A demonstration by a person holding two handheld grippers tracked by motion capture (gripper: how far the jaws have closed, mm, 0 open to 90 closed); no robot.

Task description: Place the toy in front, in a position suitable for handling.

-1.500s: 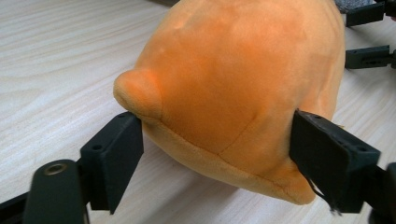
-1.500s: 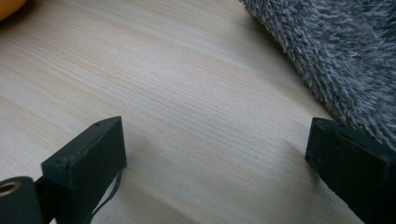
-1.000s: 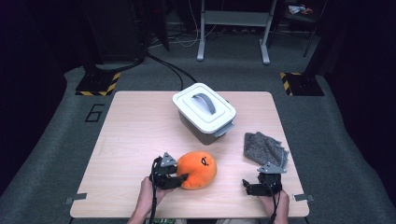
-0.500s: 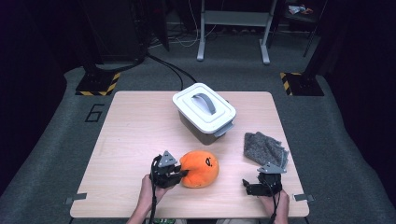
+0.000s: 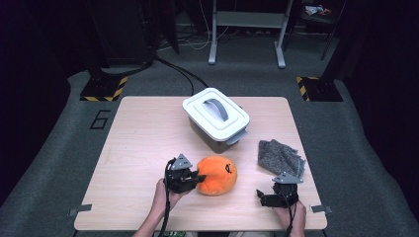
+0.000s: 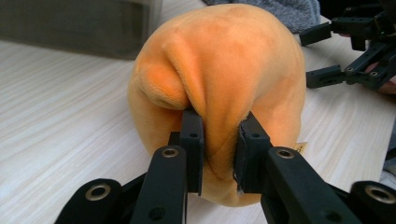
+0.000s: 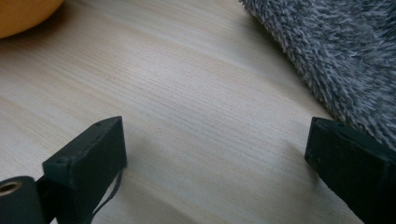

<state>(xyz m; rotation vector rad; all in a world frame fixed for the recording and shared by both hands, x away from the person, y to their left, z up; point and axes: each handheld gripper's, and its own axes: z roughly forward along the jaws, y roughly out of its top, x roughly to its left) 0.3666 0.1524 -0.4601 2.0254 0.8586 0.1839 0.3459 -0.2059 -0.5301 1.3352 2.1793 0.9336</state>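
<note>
Orange plush toy [image 6: 219, 88] pinched between left tongs [image 6: 219, 154].

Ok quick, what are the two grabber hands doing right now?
Left gripper: its jaws have just been closing and now pinch a fold of the orange plush toy.
Right gripper: open, holding nothing, above the table beside the grey cloth.

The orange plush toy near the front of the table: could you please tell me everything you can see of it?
The orange plush toy is a rounded, soft, short-piled lump with a small dark mark on top and a pale tag low at one side. It lies on the wooden table, in front of the lidded white box. The left gripper has just been closing and pinches a fold of its fabric.
</note>
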